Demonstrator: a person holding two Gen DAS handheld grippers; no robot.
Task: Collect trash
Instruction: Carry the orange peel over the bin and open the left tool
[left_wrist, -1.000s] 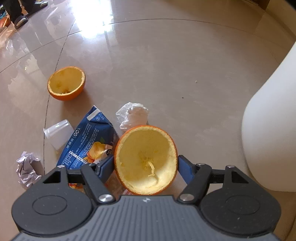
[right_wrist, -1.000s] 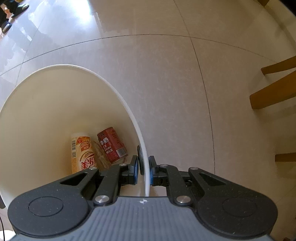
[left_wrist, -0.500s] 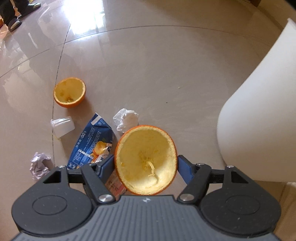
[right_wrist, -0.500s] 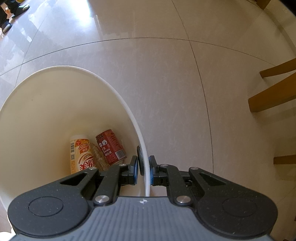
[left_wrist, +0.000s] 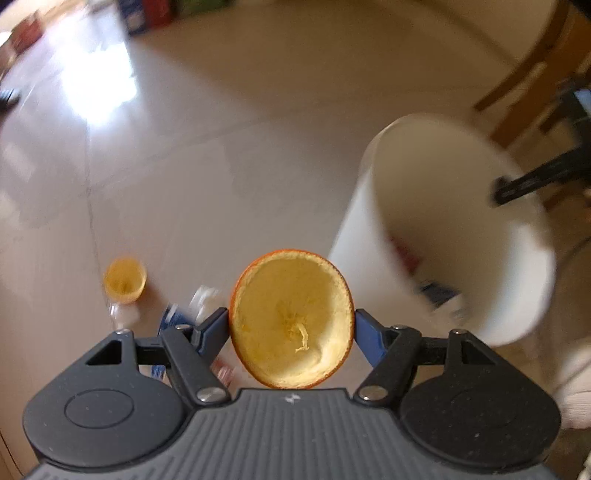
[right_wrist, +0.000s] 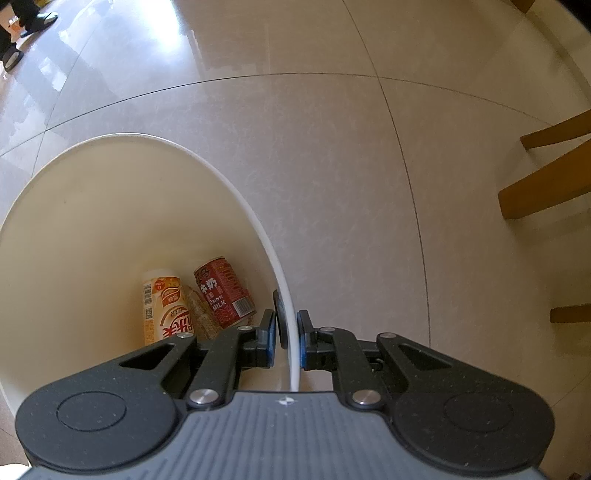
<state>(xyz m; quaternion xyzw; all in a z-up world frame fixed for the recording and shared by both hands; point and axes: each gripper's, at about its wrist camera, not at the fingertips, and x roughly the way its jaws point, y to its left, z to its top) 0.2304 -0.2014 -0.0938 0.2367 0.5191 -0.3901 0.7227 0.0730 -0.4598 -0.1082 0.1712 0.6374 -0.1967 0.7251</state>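
While the left gripper (left_wrist: 291, 325) grips a hollowed orange peel half (left_wrist: 291, 319) between its blue pads, well above the floor, the white bin (left_wrist: 443, 236) sits open to its right. Right gripper (right_wrist: 287, 341) is clamped on the bin rim (right_wrist: 284, 295); red can (right_wrist: 223, 293) and bottle (right_wrist: 166, 310) inside. Second peel half (left_wrist: 125, 280) lies on the floor, blurred.

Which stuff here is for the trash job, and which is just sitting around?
For the job:
- orange peel in the left gripper
- white bin, its rim pinched by the right gripper
- second peel on the floor
- red can and bottle in the bin

Just around:
- chair legs
- a person's shoes
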